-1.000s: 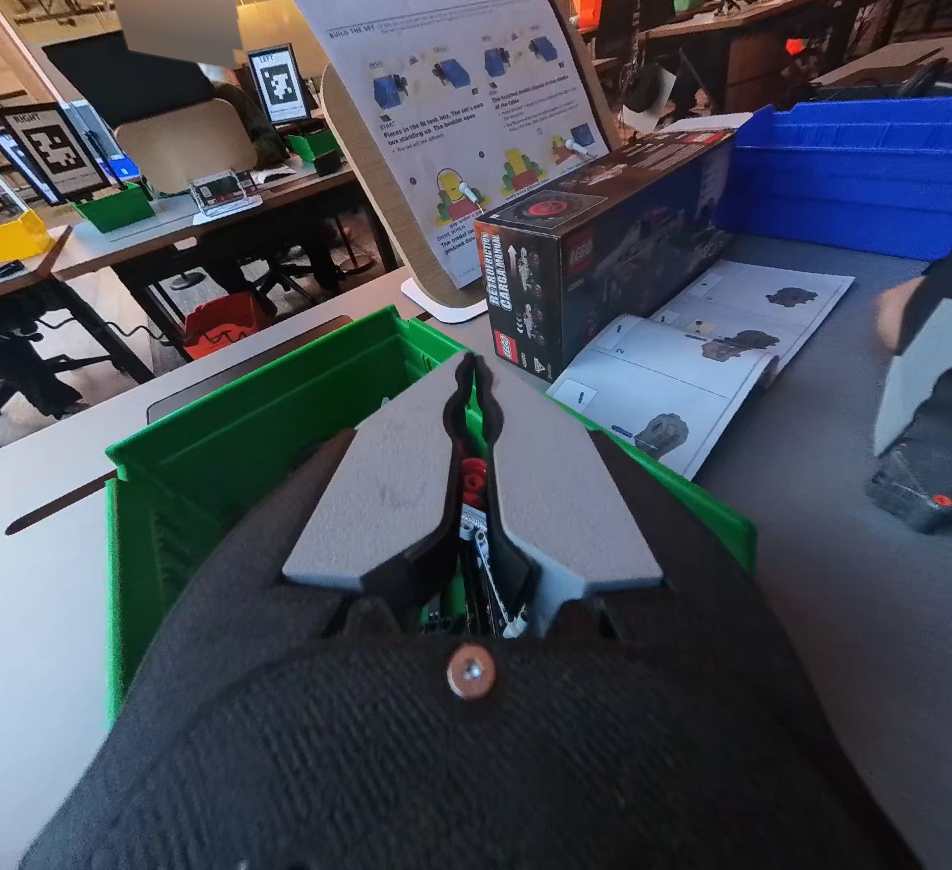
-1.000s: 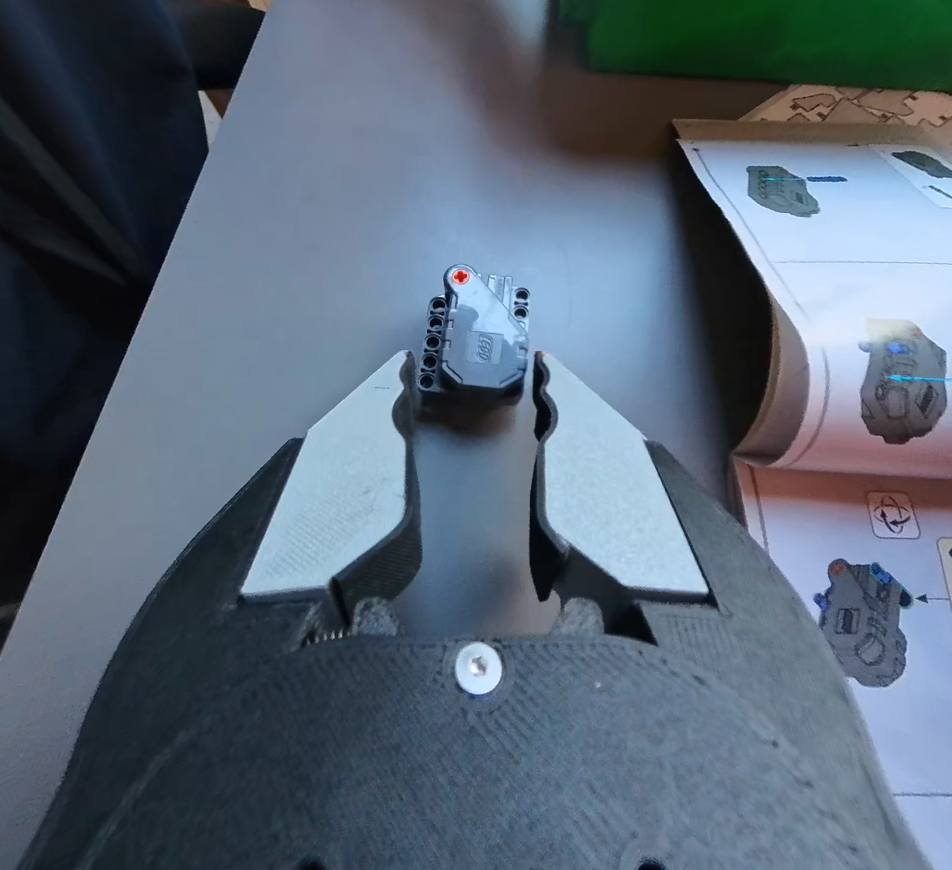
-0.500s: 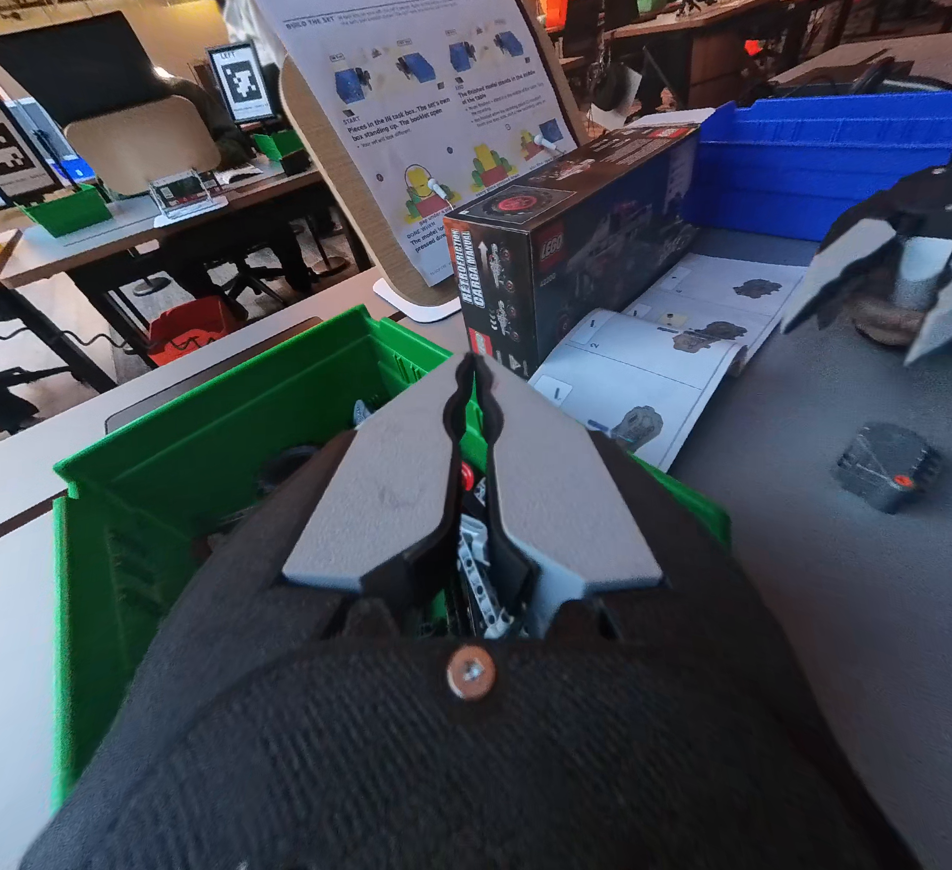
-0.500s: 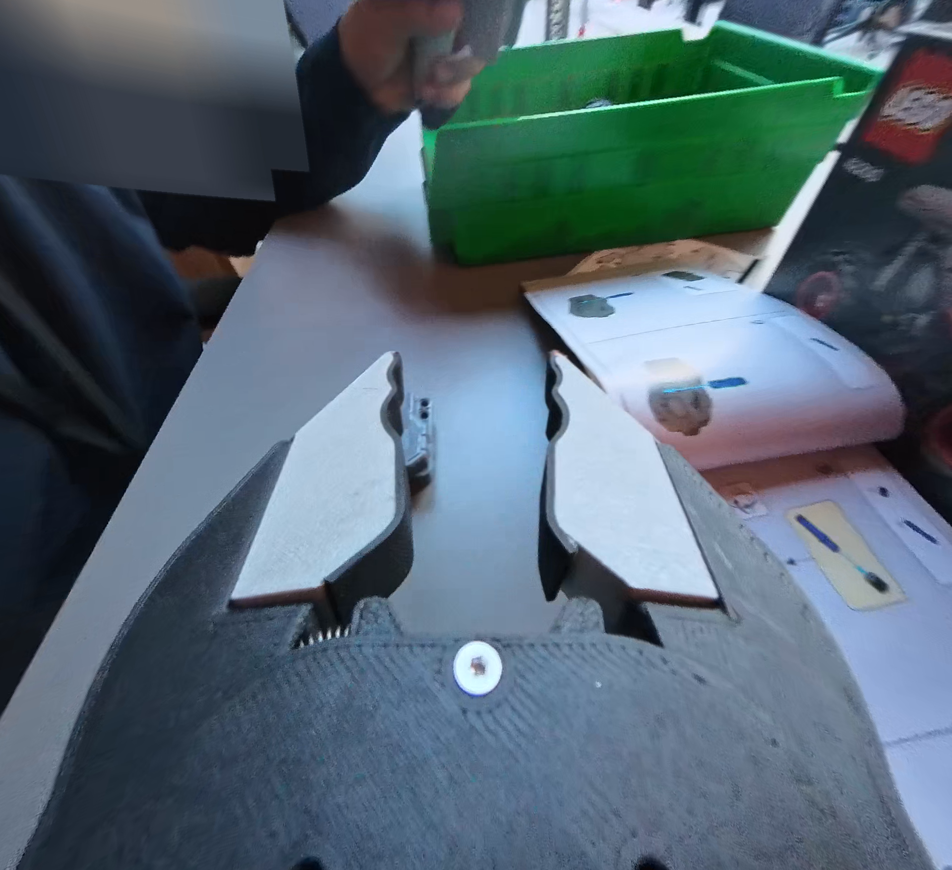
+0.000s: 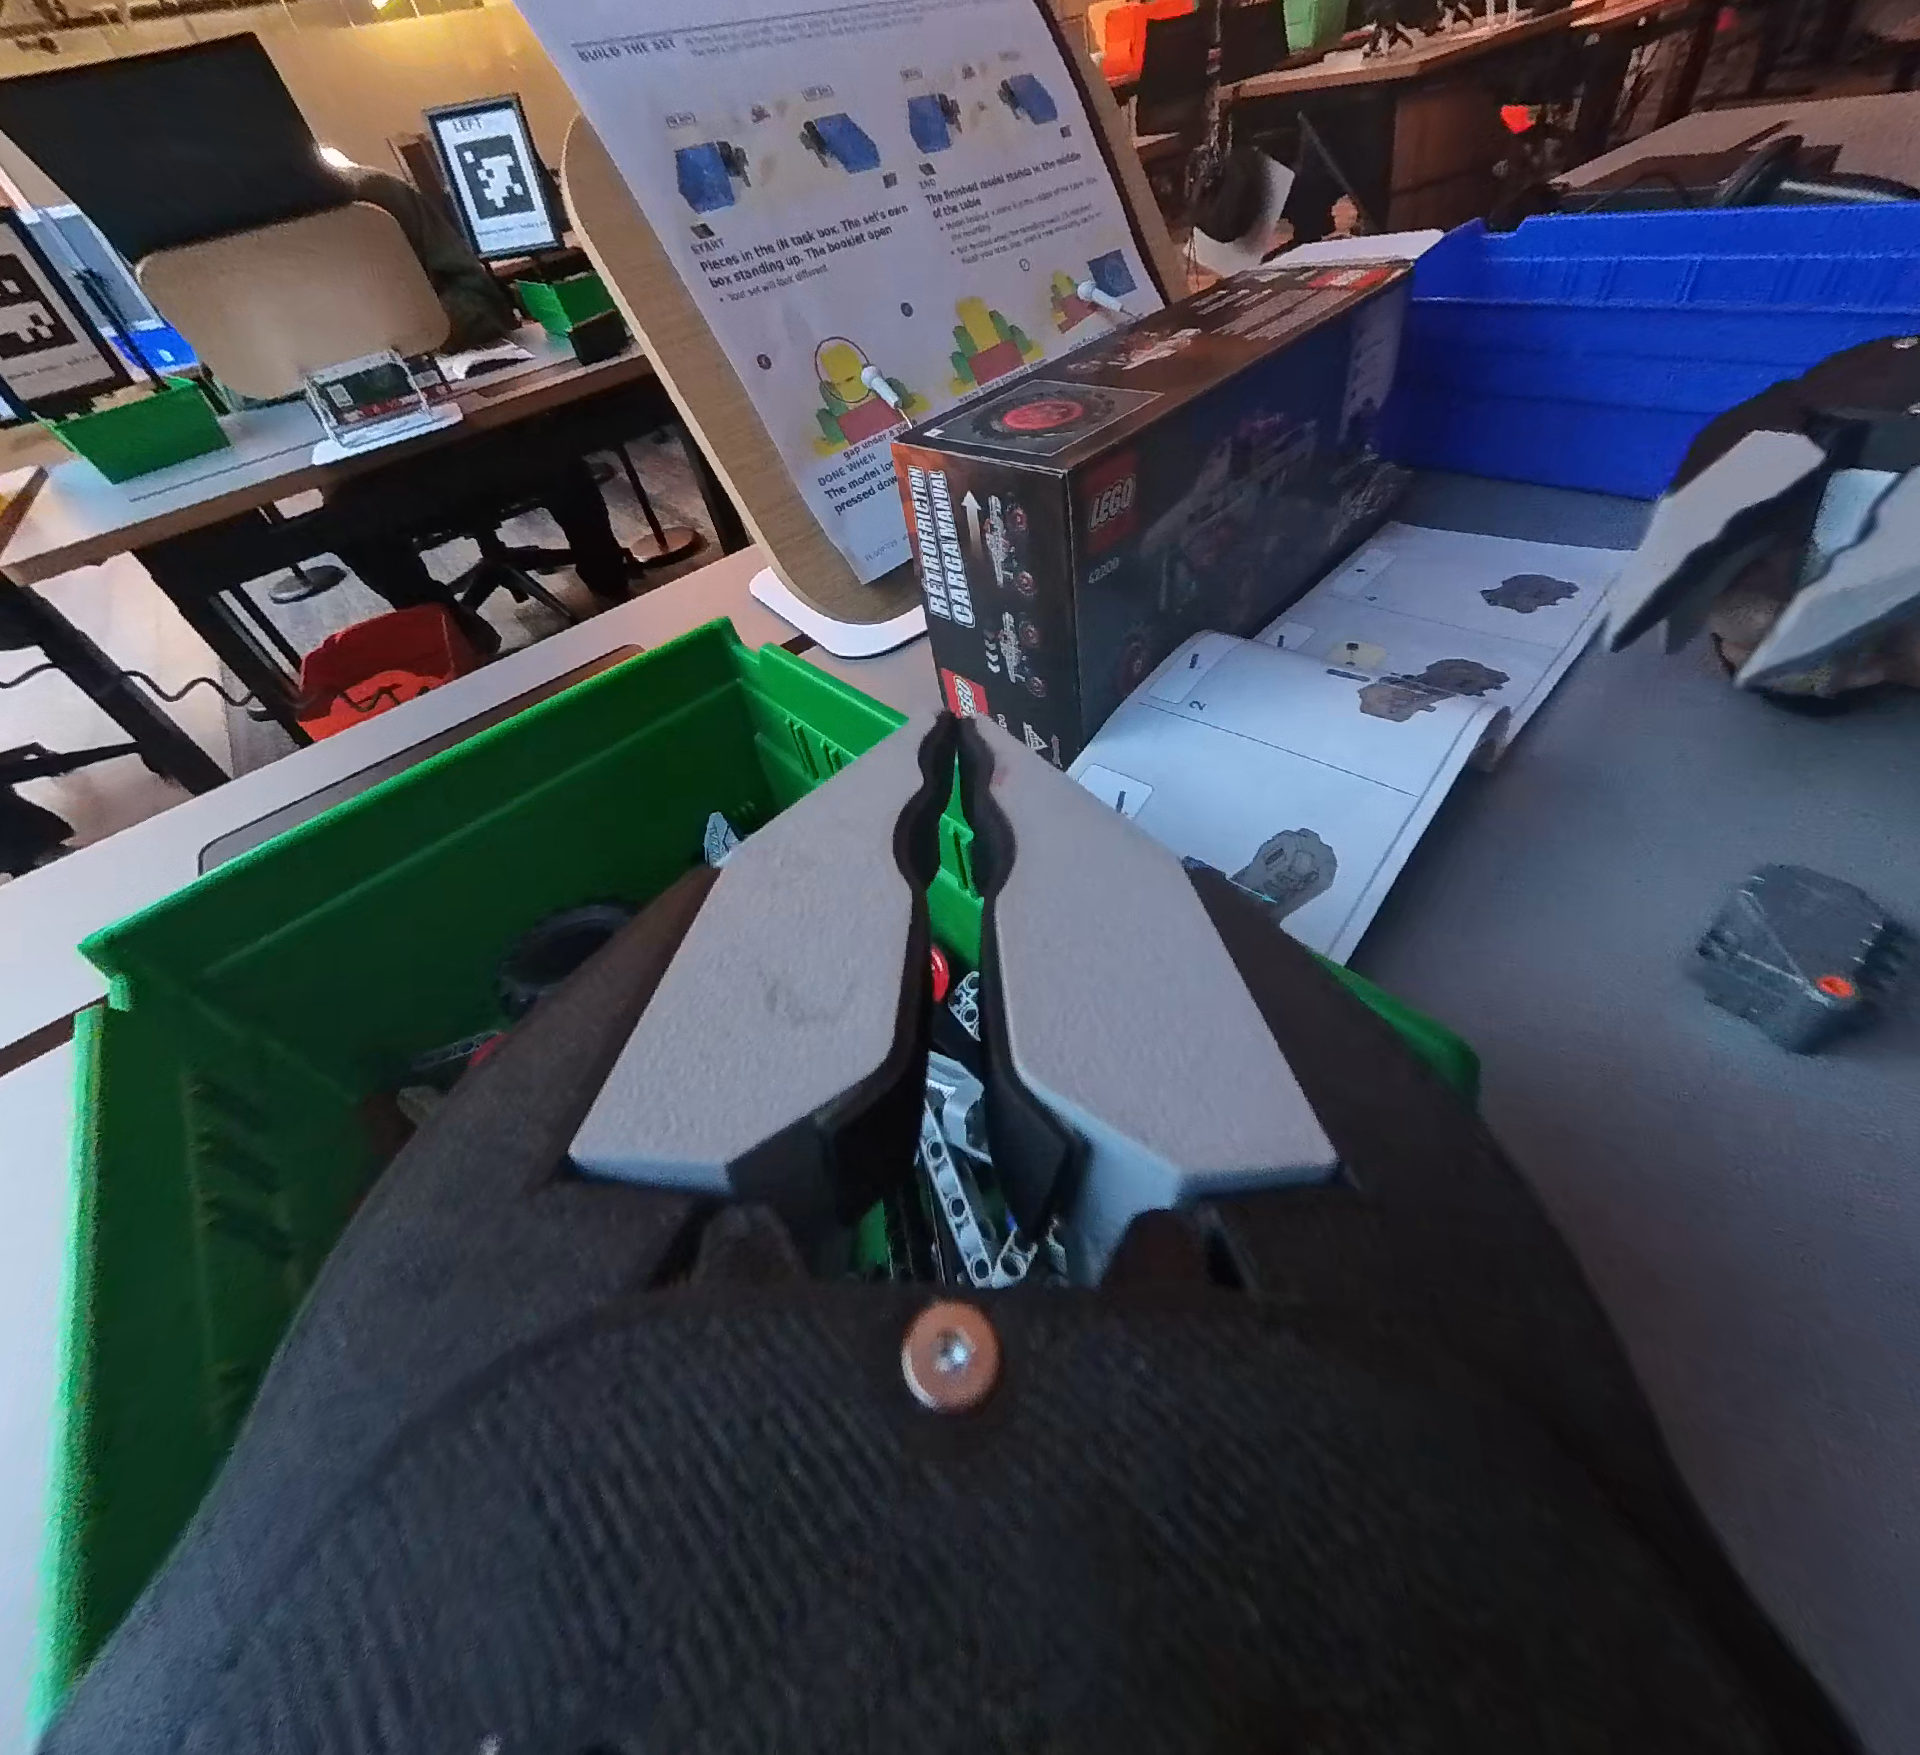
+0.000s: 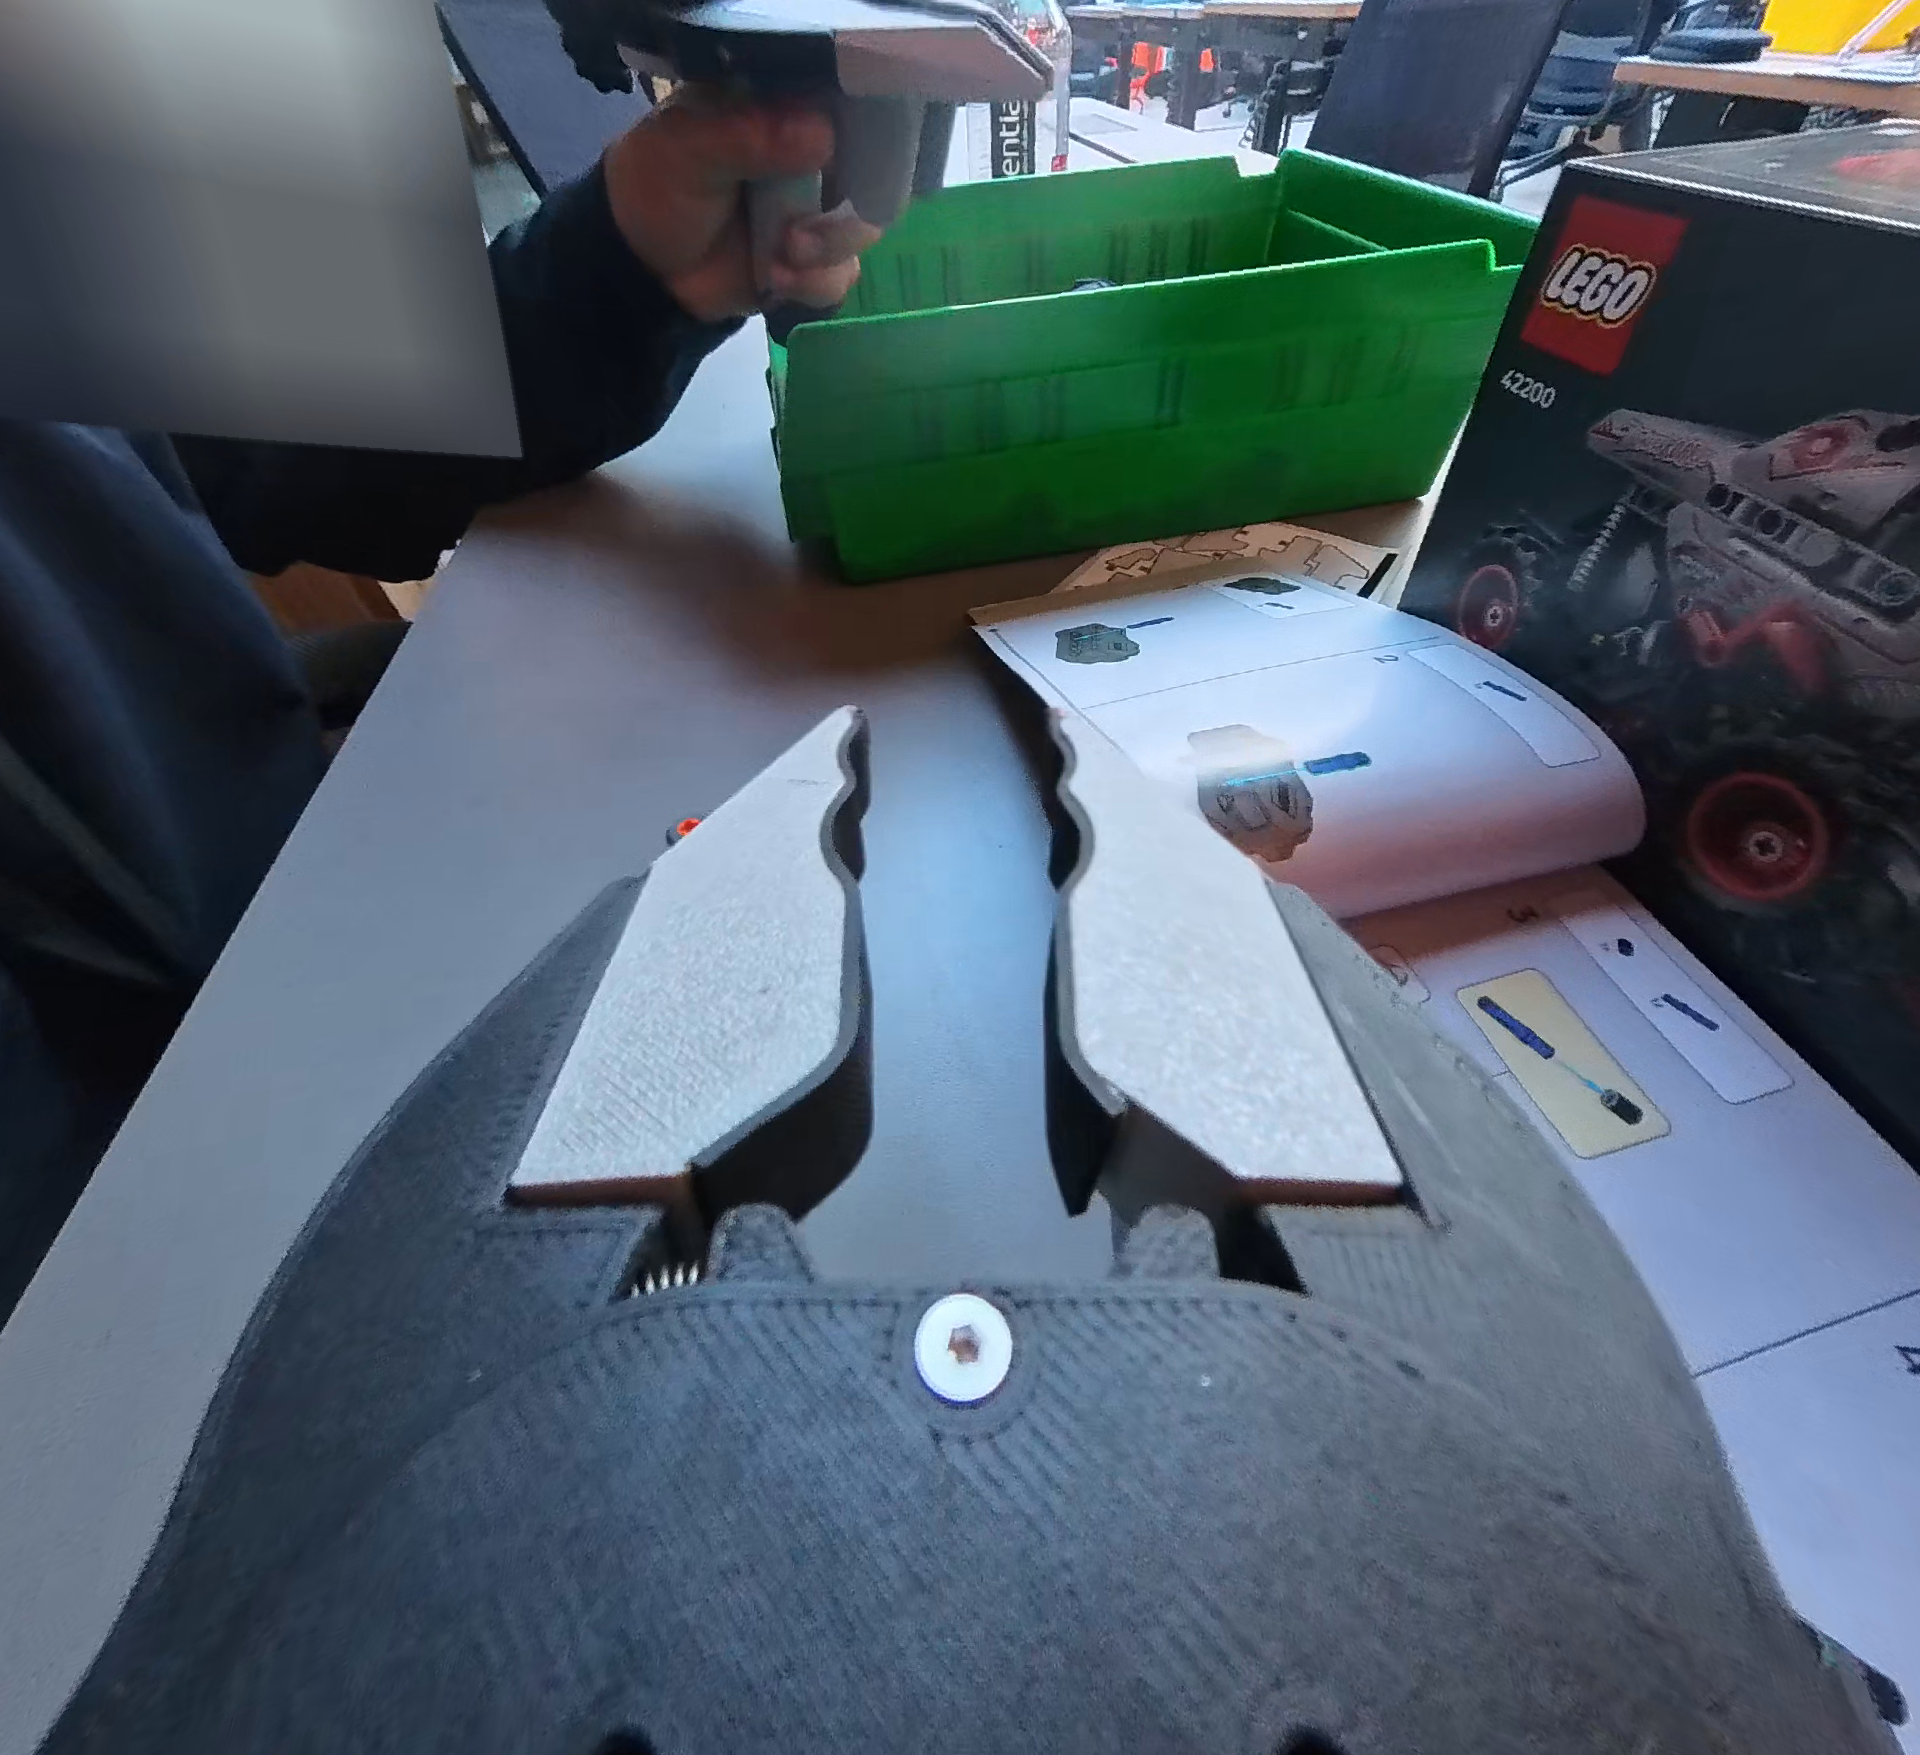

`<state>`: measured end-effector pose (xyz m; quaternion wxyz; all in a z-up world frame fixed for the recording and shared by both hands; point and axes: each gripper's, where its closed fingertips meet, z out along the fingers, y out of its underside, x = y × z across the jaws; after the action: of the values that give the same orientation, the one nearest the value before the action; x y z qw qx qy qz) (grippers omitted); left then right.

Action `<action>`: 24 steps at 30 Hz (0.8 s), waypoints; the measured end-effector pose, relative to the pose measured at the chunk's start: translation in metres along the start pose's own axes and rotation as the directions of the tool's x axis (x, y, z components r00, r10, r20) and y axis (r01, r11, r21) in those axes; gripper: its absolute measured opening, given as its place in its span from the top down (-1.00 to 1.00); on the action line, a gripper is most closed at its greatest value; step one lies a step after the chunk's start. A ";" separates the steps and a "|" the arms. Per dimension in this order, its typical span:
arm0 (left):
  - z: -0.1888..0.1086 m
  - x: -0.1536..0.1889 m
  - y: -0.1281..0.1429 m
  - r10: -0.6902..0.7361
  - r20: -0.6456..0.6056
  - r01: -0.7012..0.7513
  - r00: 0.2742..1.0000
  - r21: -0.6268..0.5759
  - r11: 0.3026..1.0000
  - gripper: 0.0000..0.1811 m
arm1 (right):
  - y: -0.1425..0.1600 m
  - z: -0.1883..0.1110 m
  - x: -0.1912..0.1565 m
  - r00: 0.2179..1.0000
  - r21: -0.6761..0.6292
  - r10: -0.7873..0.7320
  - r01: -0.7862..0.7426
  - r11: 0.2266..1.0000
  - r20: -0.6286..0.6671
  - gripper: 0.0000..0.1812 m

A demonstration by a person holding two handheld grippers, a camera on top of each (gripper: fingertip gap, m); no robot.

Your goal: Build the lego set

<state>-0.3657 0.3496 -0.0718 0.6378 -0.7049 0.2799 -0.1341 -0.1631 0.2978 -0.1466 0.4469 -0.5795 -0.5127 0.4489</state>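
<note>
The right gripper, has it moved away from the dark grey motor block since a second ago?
Yes. The right gripper has lifted off the motor block, which lies on the table, and hangs nearer the blue bin.

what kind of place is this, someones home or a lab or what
Probably a shared lab or workshop, not a home: rows of work tables behind, marker boards on desks, and a standing instruction sheet beside the green bin.

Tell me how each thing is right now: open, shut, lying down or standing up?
Left gripper: shut, empty, held above the green bin.
Right gripper: open, empty, above the table.
Green bin: open top, loose pieces inside.
Booklet: lying open, one page curled over.
Lego box: standing on the table.
Grey motor block: lying on the table, untouched.
Blue bin: on the table, contents hidden.
</note>
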 end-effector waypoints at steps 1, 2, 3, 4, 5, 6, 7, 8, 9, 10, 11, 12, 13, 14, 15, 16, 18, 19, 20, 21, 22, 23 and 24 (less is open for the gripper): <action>0.001 0.001 0.001 0.001 -0.001 -0.001 1.000 -0.002 1.000 1.00 | 0.000 0.000 0.000 1.000 0.004 -0.001 0.001 1.000 0.002 0.74; 0.001 0.001 0.001 0.001 -0.004 -0.001 1.000 -0.004 1.000 1.00 | -0.001 -0.001 -0.001 1.000 0.007 -0.001 0.001 1.000 0.005 0.81; 0.001 0.002 0.001 0.003 -0.007 -0.003 1.000 -0.006 1.000 1.00 | -0.001 -0.001 -0.001 1.000 0.007 0.000 0.000 1.000 0.009 0.88; 0.002 0.002 0.002 0.004 -0.007 -0.004 1.000 -0.007 1.000 1.00 | -0.001 -0.001 0.000 1.000 0.004 0.003 -0.003 1.000 0.006 0.90; 0.002 0.002 0.002 0.004 -0.007 -0.004 1.000 -0.007 1.000 1.00 | 0.000 0.000 0.003 1.000 -0.001 0.005 -0.005 1.000 -0.008 0.92; 0.002 0.002 0.002 0.002 -0.009 -0.002 1.000 -0.006 1.000 1.00 | 0.000 -0.001 0.005 1.000 -0.005 0.003 -0.003 1.000 -0.024 0.95; 0.001 0.002 0.002 -0.001 -0.011 0.001 1.000 -0.004 1.000 1.00 | 0.001 -0.001 0.008 0.999 -0.006 -0.002 0.002 1.000 -0.038 1.00; 0.001 0.002 0.001 -0.004 -0.012 0.004 1.000 -0.001 1.000 1.00 | 0.001 -0.002 0.010 0.998 -0.006 -0.007 0.007 1.000 -0.057 1.00; 0.001 0.003 0.001 -0.007 -0.014 0.007 1.000 0.000 1.000 1.00 | 0.001 -0.003 0.015 0.996 -0.010 -0.013 0.012 1.000 -0.086 1.00; 0.002 0.003 0.001 -0.008 -0.015 0.008 1.000 0.001 1.000 1.00 | 0.002 -0.004 0.019 0.993 -0.021 -0.020 0.018 1.000 -0.115 1.00; 0.002 0.004 0.002 -0.007 -0.016 0.007 1.000 0.001 1.000 1.00 | 0.004 -0.004 0.023 0.990 -0.032 -0.025 0.020 0.999 -0.136 1.00; 0.002 0.004 0.002 -0.005 -0.018 0.005 1.000 0.000 1.000 1.00 | 0.004 -0.005 0.024 0.990 -0.037 -0.023 0.018 0.999 -0.142 1.00; 0.003 0.005 0.002 -0.003 -0.018 0.003 1.000 -0.001 1.000 1.00 | 0.004 -0.005 0.025 0.989 -0.035 -0.020 0.015 0.999 -0.143 1.00; 0.003 0.005 0.003 -0.002 -0.019 0.002 1.000 -0.001 1.000 1.00 | 0.004 -0.005 0.026 0.988 -0.032 -0.018 0.013 0.999 -0.151 1.00; 0.003 0.006 0.003 -0.003 -0.020 0.003 1.000 -0.003 1.000 1.00 | 0.004 -0.005 0.027 0.987 -0.031 -0.016 0.012 0.999 -0.162 1.00; 0.004 0.006 0.003 -0.003 -0.022 0.003 1.000 -0.004 1.000 1.00 | 0.004 -0.005 0.029 0.985 -0.030 -0.015 0.010 1.000 -0.172 1.00; 0.003 0.006 0.003 -0.003 -0.020 0.003 1.000 0.002 1.000 1.00 | 0.004 -0.005 0.032 0.981 -0.033 -0.010 0.004 0.999 -0.194 1.00; 0.003 0.006 0.003 -0.003 -0.020 0.003 1.000 0.004 1.000 1.00 | 0.004 -0.005 0.034 0.978 -0.034 -0.008 0.001 0.999 -0.207 1.00; 0.004 0.006 0.003 -0.005 -0.021 0.005 1.000 0.003 1.000 1.00 | 0.004 -0.006 0.035 0.976 -0.034 -0.007 -0.001 0.999 -0.218 1.00; 0.004 0.006 0.004 -0.007 -0.022 0.007 1.000 0.002 1.000 1.00 | 0.004 -0.006 0.036 0.975 -0.033 -0.006 -0.002 0.999 -0.224 1.00; 0.004 0.006 0.004 -0.008 -0.024 0.008 1.000 0.001 1.000 1.00 | 0.004 -0.006 0.037 0.974 -0.031 -0.004 -0.003 1.000 -0.228 1.00; 0.004 0.006 0.004 -0.009 -0.023 0.009 1.000 0.000 1.000 1.00 | 0.003 -0.006 0.038 0.973 -0.027 -0.003 -0.003 1.000 -0.232 1.00; 0.004 0.006 0.005 -0.010 -0.023 0.010 1.000 -0.001 1.000 1.00 | 0.002 -0.005 0.039 0.972 -0.019 -0.002 -0.002 1.000 -0.235 1.00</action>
<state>-0.3600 0.3497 -0.0781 0.6337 -0.7049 0.2837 -0.1450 -0.1547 0.3362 -0.1499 0.4990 -0.6329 -0.4604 0.3720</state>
